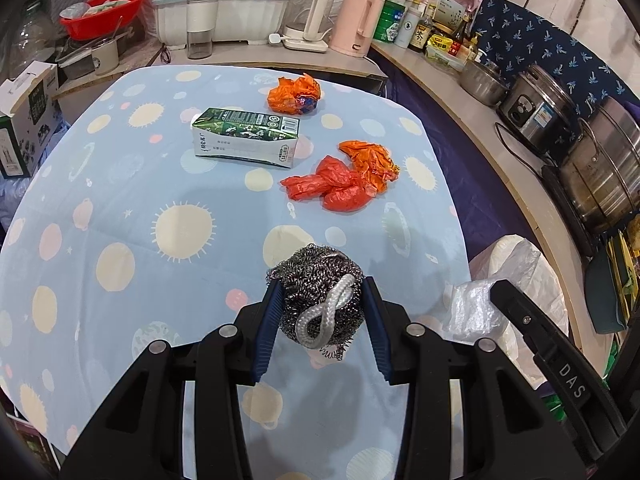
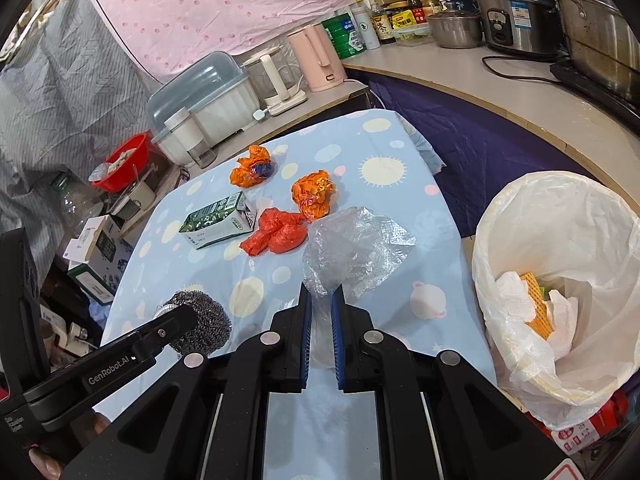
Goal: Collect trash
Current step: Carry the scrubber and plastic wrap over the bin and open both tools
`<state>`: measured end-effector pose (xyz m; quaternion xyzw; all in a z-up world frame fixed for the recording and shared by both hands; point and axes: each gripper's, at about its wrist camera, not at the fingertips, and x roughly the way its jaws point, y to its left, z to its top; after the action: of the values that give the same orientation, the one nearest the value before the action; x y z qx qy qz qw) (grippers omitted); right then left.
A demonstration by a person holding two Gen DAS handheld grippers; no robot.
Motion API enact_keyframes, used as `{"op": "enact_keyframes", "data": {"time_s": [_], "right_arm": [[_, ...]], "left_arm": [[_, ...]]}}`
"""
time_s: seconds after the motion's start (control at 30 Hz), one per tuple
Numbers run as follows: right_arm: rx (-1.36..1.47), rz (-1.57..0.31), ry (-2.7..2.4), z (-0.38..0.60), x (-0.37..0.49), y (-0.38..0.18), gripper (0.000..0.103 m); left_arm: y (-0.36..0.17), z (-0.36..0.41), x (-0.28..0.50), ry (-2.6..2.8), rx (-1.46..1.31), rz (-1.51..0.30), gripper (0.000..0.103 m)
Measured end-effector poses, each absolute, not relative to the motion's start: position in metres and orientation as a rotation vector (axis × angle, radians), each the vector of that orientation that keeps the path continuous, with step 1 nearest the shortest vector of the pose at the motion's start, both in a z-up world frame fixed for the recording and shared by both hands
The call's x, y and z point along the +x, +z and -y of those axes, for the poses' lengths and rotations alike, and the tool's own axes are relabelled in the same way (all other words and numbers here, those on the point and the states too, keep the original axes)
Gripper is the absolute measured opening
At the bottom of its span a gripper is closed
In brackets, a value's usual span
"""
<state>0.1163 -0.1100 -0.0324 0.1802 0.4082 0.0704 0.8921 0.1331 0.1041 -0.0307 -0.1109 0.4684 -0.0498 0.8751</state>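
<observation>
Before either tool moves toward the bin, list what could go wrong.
1. The clear plastic bag is pinched only at one end by the right tool; it may slip out or drag over the red plastic bag.
2. The steel wool scrubber in the left tool is springy and could pop free.
3. The lined trash bin sits off the table's right edge, so a short drop misses.

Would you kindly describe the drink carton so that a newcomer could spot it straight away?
Start at the table under the pale blue cloth printed with suns and planets. Toward its far side, a drink carton lies flat on its side, just left of the crumpled red bag. It is the only boxy, rigid item there, green and white with a barcode, whereas its neighbours are scrunched orange and red plastic.
</observation>
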Motion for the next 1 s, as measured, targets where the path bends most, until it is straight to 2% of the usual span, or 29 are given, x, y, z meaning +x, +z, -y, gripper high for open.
{"op": "enact_keyframes", "data": {"time_s": [0.5, 1.0], "right_arm": [[0.456, -0.748, 0.048, 0.174, 0.087, -0.015, 0.009], [0.581, -0.689, -0.177, 0.293, 0.049, -0.028, 0.009]], "left_arm": [[-0.010, -0.061, 0.123, -0.179, -0.146, -0.945, 0.039], [0.003, 0.048, 0.119, -0.358, 0.003, -0.926, 0.039]]}}
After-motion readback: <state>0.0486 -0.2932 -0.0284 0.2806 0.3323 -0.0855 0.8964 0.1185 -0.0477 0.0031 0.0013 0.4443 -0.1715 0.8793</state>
